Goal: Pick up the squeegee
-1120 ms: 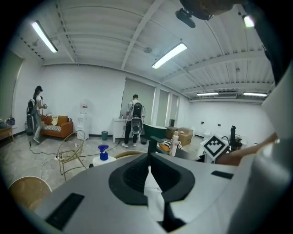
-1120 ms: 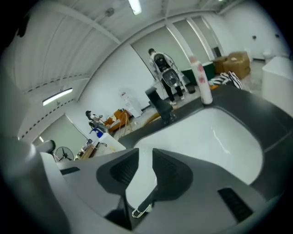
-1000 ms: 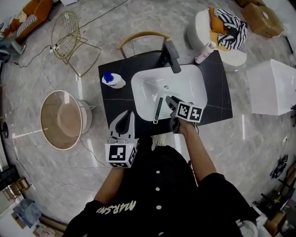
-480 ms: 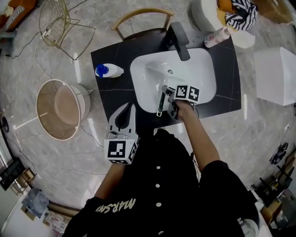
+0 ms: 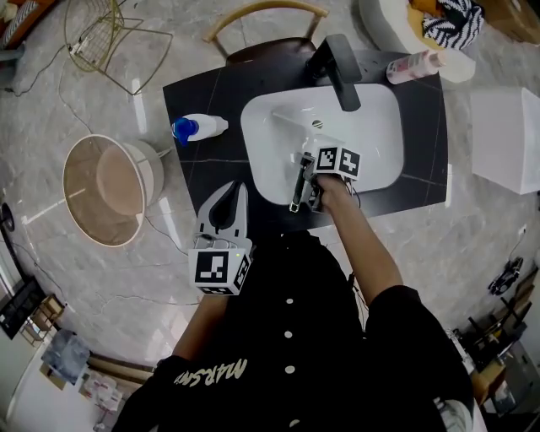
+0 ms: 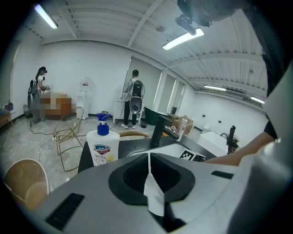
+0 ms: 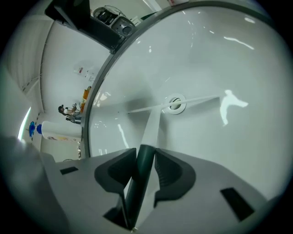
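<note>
The squeegee (image 5: pixel 297 189), a slim dark-handled tool, lies against the near wall of the white sink basin (image 5: pixel 371 135). My right gripper (image 5: pixel 310 182) reaches down into the basin over it. In the right gripper view its jaws are closing, and both pads press on the dark green handle (image 7: pixel 142 169) of the squeegee between them. My left gripper (image 5: pixel 241 189) hovers shut at the counter's near edge, left of the basin, holding nothing. In the left gripper view its jaws (image 6: pixel 149 156) meet along a thin seam.
A black faucet (image 5: pixel 339 57) stands behind the basin and the drain (image 7: pixel 176 103) lies ahead of the right jaws. A blue-capped soap bottle (image 5: pixel 196 128) lies on the black counter (image 5: pixel 202 93). A round tub (image 5: pixel 110 187), a wire chair (image 5: pixel 110 38) and a wooden chair (image 5: pixel 266 13) surround the counter.
My right gripper has sunk into the basin and come onto the squeegee handle. The left gripper has dropped a little and stays shut.
</note>
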Motion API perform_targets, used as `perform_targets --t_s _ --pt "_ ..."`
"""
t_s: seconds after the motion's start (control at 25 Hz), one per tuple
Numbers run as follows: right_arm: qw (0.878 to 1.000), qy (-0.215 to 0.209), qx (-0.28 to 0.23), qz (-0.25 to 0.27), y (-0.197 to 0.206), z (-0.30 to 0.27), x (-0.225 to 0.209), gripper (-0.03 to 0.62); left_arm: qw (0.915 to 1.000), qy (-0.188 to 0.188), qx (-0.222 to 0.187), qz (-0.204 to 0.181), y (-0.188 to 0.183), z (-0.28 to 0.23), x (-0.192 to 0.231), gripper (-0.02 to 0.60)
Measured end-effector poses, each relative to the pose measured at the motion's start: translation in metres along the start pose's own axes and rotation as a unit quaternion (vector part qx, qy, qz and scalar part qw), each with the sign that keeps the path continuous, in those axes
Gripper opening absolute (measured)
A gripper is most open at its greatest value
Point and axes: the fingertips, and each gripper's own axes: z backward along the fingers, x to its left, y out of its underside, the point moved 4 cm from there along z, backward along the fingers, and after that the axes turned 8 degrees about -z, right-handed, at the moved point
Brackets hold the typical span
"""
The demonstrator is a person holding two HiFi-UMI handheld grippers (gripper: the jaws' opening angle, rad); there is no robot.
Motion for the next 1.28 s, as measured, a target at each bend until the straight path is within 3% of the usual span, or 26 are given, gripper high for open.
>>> perform_targets --t_s 0.2,0.32,0.72,1.04,1.28 --pt "0.999 -0.006 -0.001 -0.035 0.000 0.003 -0.002 0.104 1.0000 -0.003 0.001 0.001 -0.001 -0.002 0.001 0.021" --pt "1.000 -0.014 -0.009 -0.027 -0.002 0.014 0.001 0.091 1.0000 -0.003 -0.005 -0.001 -0.005 -0.001 -0.002 0.020" --pt "0.997 -0.032 -0.022 0.069 0.002 0.064 0.016 0.091 0.9986 -0.008 -0.048 -0.021 -0.030 0.017 -0.027 0.021" --pt "0.977 -0.055 -0.072 0.192 0.031 0.131 0.042 0.091 0.9945 -0.019 -0.094 -0.043 -0.054 0.043 -0.048 0.021" --pt "0.966 -0.100 -0.099 0.216 0.057 0.172 0.064 0.091 0.9892 -0.034 -0.131 -0.056 -0.075 0.061 -0.052 0.021"
